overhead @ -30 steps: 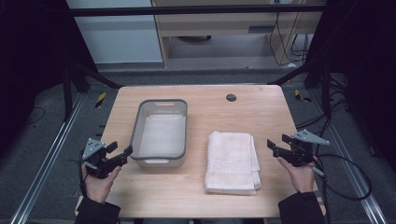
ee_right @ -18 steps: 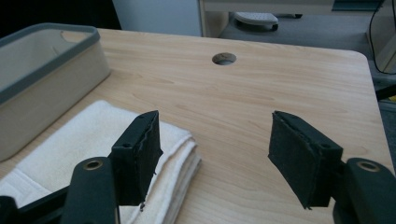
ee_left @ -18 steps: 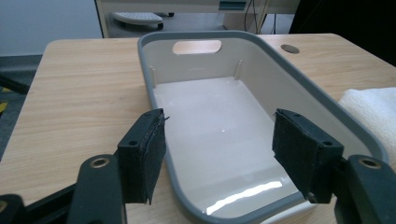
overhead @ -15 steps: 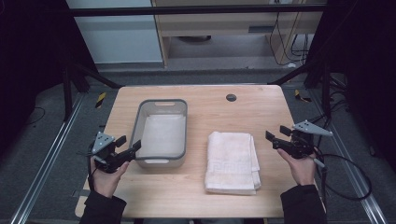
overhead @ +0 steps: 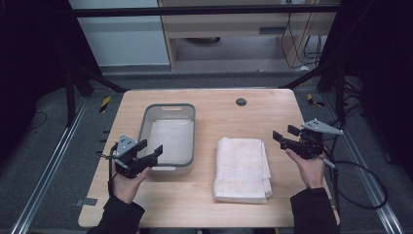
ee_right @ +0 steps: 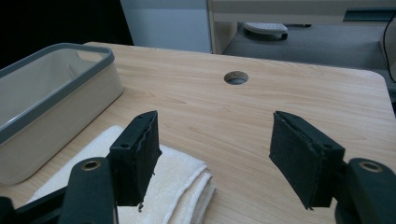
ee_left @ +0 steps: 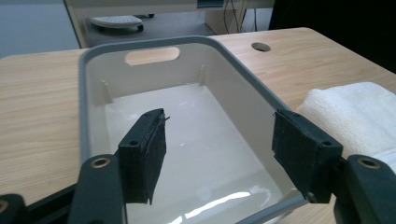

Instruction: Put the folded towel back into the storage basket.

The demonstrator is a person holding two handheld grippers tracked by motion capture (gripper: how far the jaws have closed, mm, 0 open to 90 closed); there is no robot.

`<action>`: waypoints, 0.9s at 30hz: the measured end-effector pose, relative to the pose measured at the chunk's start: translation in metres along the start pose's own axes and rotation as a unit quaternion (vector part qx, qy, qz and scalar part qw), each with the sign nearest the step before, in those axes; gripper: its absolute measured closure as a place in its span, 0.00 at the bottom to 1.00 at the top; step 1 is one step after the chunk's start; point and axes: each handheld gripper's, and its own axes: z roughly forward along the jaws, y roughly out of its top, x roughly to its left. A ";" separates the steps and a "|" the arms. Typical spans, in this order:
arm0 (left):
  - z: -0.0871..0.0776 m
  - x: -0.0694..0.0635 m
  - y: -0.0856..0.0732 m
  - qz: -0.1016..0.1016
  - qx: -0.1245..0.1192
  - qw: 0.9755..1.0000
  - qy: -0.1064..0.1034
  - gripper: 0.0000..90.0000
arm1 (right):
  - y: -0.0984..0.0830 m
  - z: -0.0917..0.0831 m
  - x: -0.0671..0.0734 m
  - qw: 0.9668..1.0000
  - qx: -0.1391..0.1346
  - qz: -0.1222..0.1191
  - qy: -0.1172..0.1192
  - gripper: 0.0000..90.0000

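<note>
Approaching the folded towel (overhead: pixel 242 169) and the basin (overhead: pixel 168 139) with both tools empty.

On the table (overhead: pixel 214 105) the towel lies flat just right of the grey-rimmed basin, apart from it; the basin is empty. The left tool (overhead: pixel 148 152) hangs over the basin's near corner, jaws wide with nothing between them. The right tool (overhead: pixel 285 137) hovers off the towel's far right corner, jaws wide too and clear of the cloth. This looks like the reach before any grasp, presumably to move the towel into the basin. Next, the right tool would need to drop to the towel's edge and close on all the layers together, or the fold may slide apart.
</note>
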 end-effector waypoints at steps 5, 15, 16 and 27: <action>0.007 -0.016 0.002 0.014 0.004 1.000 -0.010 0.38 | 0.000 0.006 0.003 1.000 0.001 0.006 0.009 0.35; 0.021 -0.044 0.003 0.030 0.014 0.999 -0.032 0.39 | -0.002 0.013 0.006 1.000 0.011 0.001 0.014 0.34; 0.023 -0.049 0.003 0.031 0.018 0.999 -0.036 0.39 | -0.002 0.014 0.006 1.000 0.013 0.002 0.015 0.34; 0.028 -0.067 -0.001 0.041 0.025 0.997 -0.058 0.41 | -0.005 0.024 0.012 0.999 0.026 -0.003 0.018 0.35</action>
